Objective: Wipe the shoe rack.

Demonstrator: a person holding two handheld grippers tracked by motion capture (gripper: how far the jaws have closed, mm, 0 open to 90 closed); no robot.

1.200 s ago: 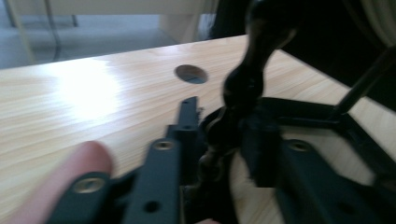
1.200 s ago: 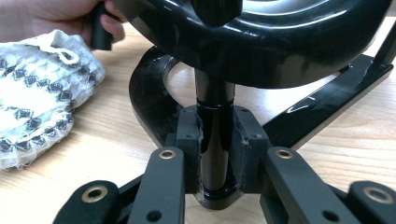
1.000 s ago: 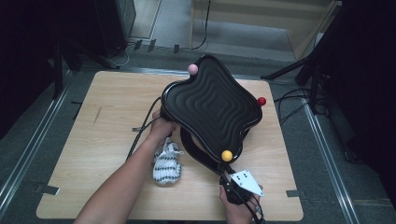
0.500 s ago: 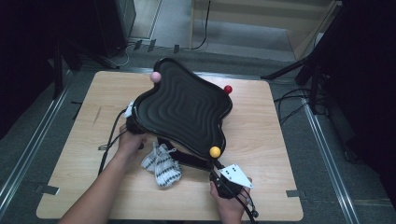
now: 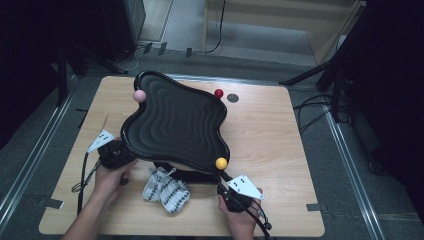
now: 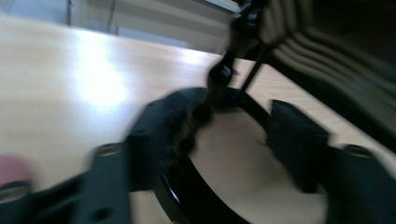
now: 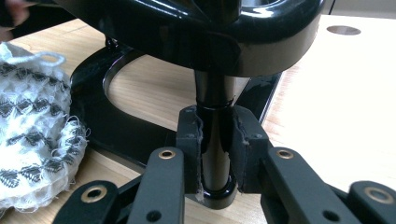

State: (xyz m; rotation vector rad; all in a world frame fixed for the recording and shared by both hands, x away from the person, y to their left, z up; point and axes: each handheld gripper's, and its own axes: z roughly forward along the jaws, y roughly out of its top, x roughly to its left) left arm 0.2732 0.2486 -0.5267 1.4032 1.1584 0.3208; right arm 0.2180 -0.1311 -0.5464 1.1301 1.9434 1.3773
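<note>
Both tongs are black. The left tongs and right tongs each carry a pale three-cornered plate with small dark dots on top. Brass-ringed screw holes dot the jaw arms, and black cables trail behind. Both forearms are bare of sleeves.

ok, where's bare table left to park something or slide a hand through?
Most free: the right part of the table, from the black wavy tray out to the right edge, with a round hole at the back. Smaller bare strip along the left edge. Crowded: the front, with the left gripper, the knitted cloth, the tray's stand and the right gripper.
</note>
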